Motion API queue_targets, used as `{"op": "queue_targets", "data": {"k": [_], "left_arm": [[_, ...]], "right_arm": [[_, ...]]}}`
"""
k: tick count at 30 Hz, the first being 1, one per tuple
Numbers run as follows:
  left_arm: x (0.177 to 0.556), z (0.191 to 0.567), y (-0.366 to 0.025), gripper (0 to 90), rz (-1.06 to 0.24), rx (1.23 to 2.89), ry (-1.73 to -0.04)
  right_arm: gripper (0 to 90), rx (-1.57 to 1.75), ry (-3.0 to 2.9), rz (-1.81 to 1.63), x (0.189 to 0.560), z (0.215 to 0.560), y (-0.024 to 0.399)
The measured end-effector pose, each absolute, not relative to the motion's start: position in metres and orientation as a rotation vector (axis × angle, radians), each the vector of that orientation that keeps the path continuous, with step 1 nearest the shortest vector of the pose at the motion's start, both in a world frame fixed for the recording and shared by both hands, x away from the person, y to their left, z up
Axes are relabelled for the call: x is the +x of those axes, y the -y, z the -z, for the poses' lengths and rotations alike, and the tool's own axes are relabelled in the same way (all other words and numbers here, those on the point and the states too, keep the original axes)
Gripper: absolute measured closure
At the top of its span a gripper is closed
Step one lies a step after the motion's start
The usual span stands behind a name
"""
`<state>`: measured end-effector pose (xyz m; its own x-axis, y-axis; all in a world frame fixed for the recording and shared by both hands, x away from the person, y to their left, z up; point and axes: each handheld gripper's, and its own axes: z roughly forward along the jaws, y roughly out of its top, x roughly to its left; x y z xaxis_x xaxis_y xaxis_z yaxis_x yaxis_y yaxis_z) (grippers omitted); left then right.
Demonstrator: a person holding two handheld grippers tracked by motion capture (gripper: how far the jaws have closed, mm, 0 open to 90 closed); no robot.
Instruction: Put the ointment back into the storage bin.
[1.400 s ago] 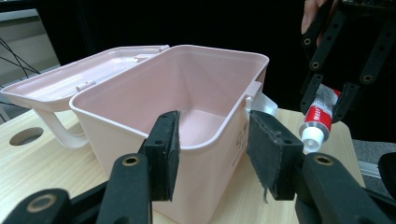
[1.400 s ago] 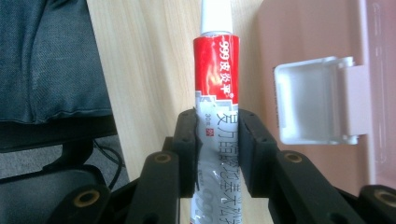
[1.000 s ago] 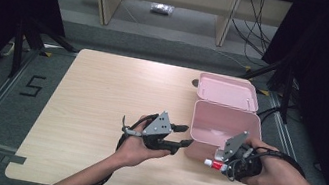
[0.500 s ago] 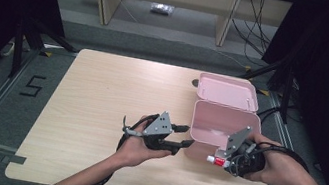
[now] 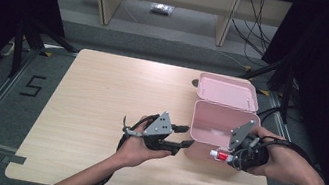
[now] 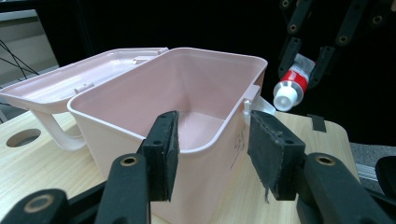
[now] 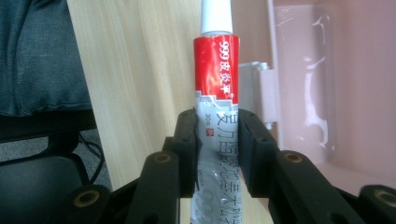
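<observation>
Ointment tube (image 5: 221, 155) first: from the high view I have it pinched in my right hand-held gripper (image 5: 231, 158), lying roughly level with its white cap pointing toward the left, just at the near front corner of the pink box (image 5: 216, 131). Over the last second that gripper has crept a little toward the box, while my left hand-held gripper (image 5: 184, 137) has barely shifted and sits at the box's left wall. The box stands open on the worktop (image 5: 101, 92), its lid (image 5: 227, 92) folded back on the far side. To me the small advance means the tube is being lined up for the drop into the box, with the lift over the rim not yet done.

In the left gripper view, my left hand-held gripper (image 6: 212, 144) is spread wide, its pads either side of the near box (image 6: 187, 107) corner and clamping nothing; I cannot tell whether either pad touches the wall. The inside of the box looks bare. Beyond the far rim the tube (image 6: 292, 88) hangs cap-down from the other gripper's black linkage, outside the box and just beside its latch.

In the right gripper view, my right hand-held gripper (image 7: 218, 149) is clamped firmly on the tube (image 7: 217, 98) at its crumpled silver lower half, the red band and white cap sticking out ahead. The box wall (image 7: 336, 84) and its latch lie to the right, so the tube is near the box, not yet over its opening.
</observation>
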<state>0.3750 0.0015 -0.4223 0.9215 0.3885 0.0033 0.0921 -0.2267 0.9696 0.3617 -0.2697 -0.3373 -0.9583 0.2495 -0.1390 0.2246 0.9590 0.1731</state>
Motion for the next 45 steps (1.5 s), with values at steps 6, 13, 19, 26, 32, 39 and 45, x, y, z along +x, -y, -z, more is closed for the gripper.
{"op": "queue_targets", "data": {"k": [6, 13, 19, 26, 32, 39, 45], "left_arm": [[0.375, 0.422, -0.001, 52.3, -0.285, 1.790, -0.361], [0.375, 0.421, -0.001, 52.2, -0.287, 1.789, -0.361], [0.375, 0.421, -0.001, 52.1, -0.286, 1.788, -0.362], [0.376, 0.421, -0.002, 52.0, -0.287, 1.788, -0.362], [0.376, 0.421, -0.002, 51.9, -0.287, 1.787, -0.364], [0.376, 0.421, -0.002, 51.8, -0.285, 1.786, -0.365], [0.376, 0.421, -0.001, 51.6, -0.285, 1.789, -0.362]], "right_arm": [[71.7, 0.289, -2.947, -0.245, 0.370, 0.335, 0.271], [71.7, 0.305, -2.949, -0.224, 0.374, 0.334, 0.272], [71.7, 0.342, -2.937, -0.204, 0.378, 0.332, 0.272], [71.7, 0.274, -2.935, -0.226, 0.389, 0.330, 0.272], [71.7, 0.304, -2.925, -0.198, 0.393, 0.327, 0.272], [71.7, 0.263, -2.930, -0.210, 0.400, 0.327, 0.272], [71.7, 0.233, -2.928, -0.175, 0.405, 0.327, 0.272]]}}
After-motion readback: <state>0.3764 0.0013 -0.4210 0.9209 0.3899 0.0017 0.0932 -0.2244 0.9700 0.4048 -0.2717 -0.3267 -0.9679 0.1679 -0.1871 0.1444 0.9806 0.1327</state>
